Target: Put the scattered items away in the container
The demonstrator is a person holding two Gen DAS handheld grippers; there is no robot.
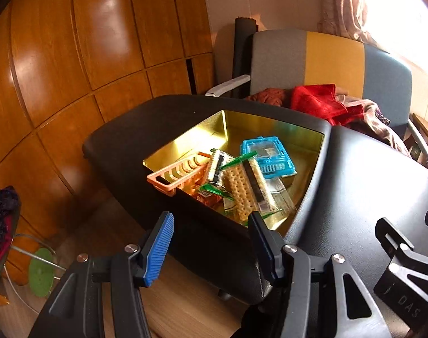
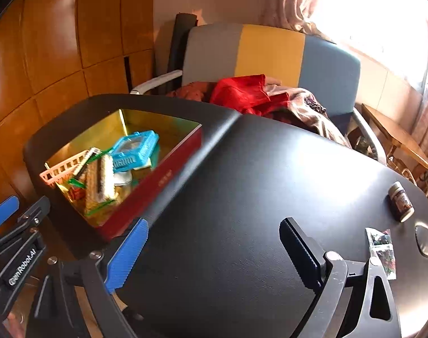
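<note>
Left gripper point(image 1: 211, 242) jaws apart, empty, at the near edge of the red, gold-lined rectangular box point(image 2: 163, 177). Right gripper point(image 2: 214, 250) jaws also apart, empty, over bare black tabletop point(image 2: 242, 183). Still out on the table, to the right: small glossy printed sachet point(image 2: 381, 249) and, beyond it, a small brown white-capped bottle lying on its side point(image 2: 401, 201). Already in the box: peach slotted plastic rack point(image 1: 180, 173), cracker packs point(image 1: 242, 188), blue plastic case point(image 1: 267, 155). Task mostly done by the look; two items left. Striped chair point(image 1: 326, 62) with red cloth point(image 1: 318, 101) behind.
</note>
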